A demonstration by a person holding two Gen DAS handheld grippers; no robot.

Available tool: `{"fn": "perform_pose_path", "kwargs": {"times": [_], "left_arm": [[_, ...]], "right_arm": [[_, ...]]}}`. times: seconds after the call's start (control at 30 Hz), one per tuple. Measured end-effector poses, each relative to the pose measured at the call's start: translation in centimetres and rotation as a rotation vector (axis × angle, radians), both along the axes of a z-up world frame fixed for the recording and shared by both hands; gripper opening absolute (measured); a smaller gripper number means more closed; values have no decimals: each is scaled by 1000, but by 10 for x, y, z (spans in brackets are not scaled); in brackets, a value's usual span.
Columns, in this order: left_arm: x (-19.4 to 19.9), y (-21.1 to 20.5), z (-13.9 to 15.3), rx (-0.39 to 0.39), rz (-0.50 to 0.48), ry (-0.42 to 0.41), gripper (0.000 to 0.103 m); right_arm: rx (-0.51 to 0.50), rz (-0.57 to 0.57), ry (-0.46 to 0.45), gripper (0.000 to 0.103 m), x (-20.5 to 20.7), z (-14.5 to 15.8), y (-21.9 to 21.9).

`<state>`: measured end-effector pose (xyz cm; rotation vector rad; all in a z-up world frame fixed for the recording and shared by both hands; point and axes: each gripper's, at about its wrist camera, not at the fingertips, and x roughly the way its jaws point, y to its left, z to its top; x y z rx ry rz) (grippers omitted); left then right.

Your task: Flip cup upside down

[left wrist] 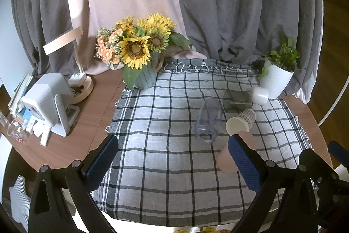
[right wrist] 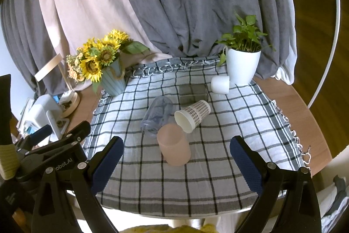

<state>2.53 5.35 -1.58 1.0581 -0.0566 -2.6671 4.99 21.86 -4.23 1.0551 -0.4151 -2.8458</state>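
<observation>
Black-on-white checks under pale cups

The cloth (right wrist: 196, 167) is white with black grid lines and grey borders on a brown wood-grain table (right wrist: 305, 115). The nearest cup (right wrist: 174, 146) is frosted pink, the paper cup (right wrist: 193, 116) white with a brown check, the bottle (right wrist: 157, 116) clear bluish. Sunflowers (right wrist: 98, 60) are yellow in a pale blue ribbed vase (right wrist: 114, 82); both tongs' pads (right wrist: 106, 165) are dark blue.

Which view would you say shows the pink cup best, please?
The right wrist view: the pink cup lies whole and unobstructed on the cloth, between the open right gripper fingers. In the left wrist view the left gripper finger hides part of it.
</observation>
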Motion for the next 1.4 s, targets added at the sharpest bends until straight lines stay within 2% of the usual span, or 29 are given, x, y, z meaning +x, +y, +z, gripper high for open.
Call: {"fn": "perform_pose_path", "kwargs": {"times": [1.4], "left_arm": [[-20, 4, -4, -6, -23, -8, 103]], "right_arm": [[3, -11, -16, 98, -18, -2, 2]]}}
